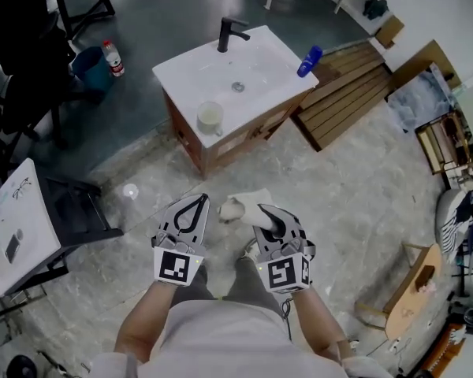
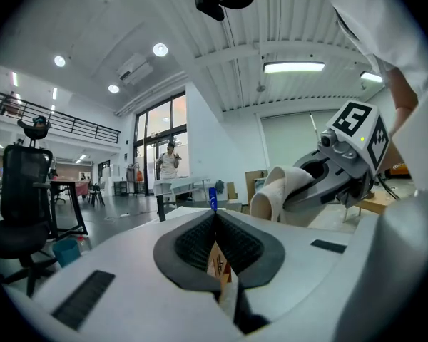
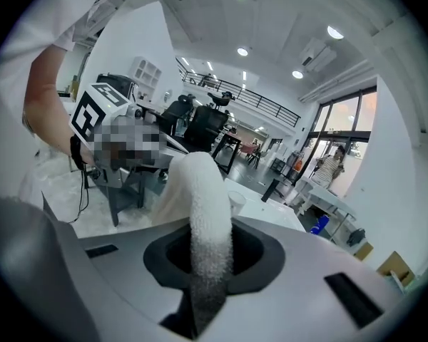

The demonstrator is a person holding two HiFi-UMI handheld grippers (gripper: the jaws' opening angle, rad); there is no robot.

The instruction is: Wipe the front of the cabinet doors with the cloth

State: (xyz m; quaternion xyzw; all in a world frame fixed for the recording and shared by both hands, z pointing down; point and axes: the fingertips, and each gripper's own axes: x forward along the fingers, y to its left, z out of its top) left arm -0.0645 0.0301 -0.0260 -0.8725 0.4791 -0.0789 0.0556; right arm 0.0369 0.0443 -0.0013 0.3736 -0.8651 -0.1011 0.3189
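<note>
The wooden cabinet [image 1: 221, 144] with a white sink top [image 1: 256, 73] stands on the floor ahead of me, its doors facing my way. My right gripper [image 1: 260, 213] is shut on a white cloth [image 1: 240, 205], which bunches out past its tips. In the right gripper view the cloth [image 3: 207, 212] rises in a thick fold from between the jaws. My left gripper [image 1: 195, 209] is beside it, shut, with nothing in it. In the left gripper view its own jaws meet, and the cloth [image 2: 274, 191] shows to the right. Both grippers hang well short of the cabinet.
On the sink top are a black faucet [image 1: 230, 32], a pale cup [image 1: 210, 116] and a blue bottle [image 1: 308, 61]. A wooden pallet [image 1: 351, 93] lies right of the cabinet. A blue bucket [image 1: 91, 65] and a white table [image 1: 20, 227] are on the left.
</note>
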